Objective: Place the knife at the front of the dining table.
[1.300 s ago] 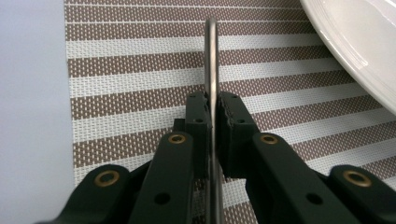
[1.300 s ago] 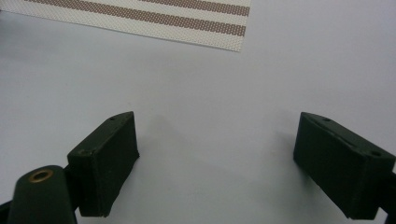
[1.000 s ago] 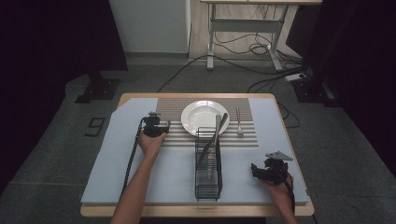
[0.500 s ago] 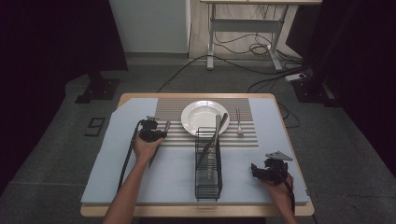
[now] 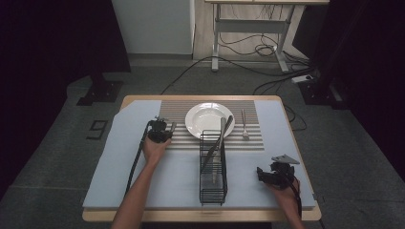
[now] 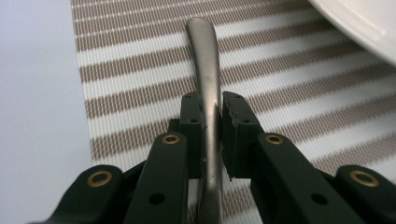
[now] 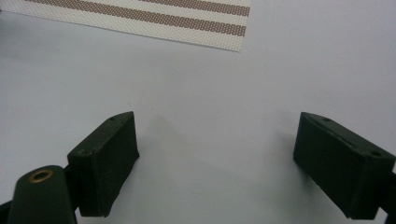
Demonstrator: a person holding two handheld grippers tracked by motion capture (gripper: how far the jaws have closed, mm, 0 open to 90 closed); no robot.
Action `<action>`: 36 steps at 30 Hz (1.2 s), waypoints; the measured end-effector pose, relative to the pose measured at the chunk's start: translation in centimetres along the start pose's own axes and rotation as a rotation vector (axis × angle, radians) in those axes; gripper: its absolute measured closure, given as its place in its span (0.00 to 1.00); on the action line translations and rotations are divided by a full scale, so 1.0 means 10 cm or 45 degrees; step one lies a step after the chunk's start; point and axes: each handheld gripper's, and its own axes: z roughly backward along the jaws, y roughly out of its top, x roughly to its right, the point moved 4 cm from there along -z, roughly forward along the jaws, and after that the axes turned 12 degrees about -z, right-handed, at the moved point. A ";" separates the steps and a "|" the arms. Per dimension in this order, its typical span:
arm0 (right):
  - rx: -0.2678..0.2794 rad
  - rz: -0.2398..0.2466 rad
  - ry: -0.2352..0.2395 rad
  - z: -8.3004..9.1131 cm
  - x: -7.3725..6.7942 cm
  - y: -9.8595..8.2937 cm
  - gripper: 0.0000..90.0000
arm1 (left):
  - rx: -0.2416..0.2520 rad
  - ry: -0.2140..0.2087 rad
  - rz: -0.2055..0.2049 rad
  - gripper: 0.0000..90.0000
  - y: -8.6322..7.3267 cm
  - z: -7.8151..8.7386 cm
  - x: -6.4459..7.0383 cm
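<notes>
At the left edge of the striped placemat (image 5: 177,139), the left gripper (image 6: 211,122) is clamped on the handle of a metal utensil (image 6: 208,88); whether it is a knife or spoon cannot be told, since its working end is hidden behind the jaws. The handle's long axis runs straight ahead between the jaws, pointing away from the person across the stripes, just left of the white plate (image 5: 207,119). Further right stands the black wire cutlery rack (image 5: 213,167), with more utensils leaning in it, and a fork (image 5: 244,125) lies on the mat right of the plate. At the table's near right corner, the right gripper (image 7: 233,163) rests with jaws wide apart over bare blue mat (image 7: 280,60), idle. The left hand alone carries the piece; laying it down parallel to the plate looks like the next step.
</notes>
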 end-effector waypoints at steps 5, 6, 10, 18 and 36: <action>-0.002 0.003 0.001 0.00 0.00 0.00 0.15 | 0.026 -0.001 0.049 0.88 0.14 -0.13 -0.05; -0.002 0.006 0.002 0.00 0.00 0.00 0.15 | 0.029 0.002 0.053 0.88 0.16 -0.15 -0.06; -0.002 0.006 0.003 0.00 0.00 0.00 0.15 | 0.038 -0.008 0.070 0.88 0.25 -0.23 -0.11; 0.000 0.007 0.003 0.00 0.00 0.00 0.15 | 0.040 -0.003 0.078 0.88 0.36 -0.33 -0.18; 0.001 0.007 0.002 0.00 0.00 0.00 0.15 | 0.106 -0.014 0.056 0.62 0.35 -0.12 -0.21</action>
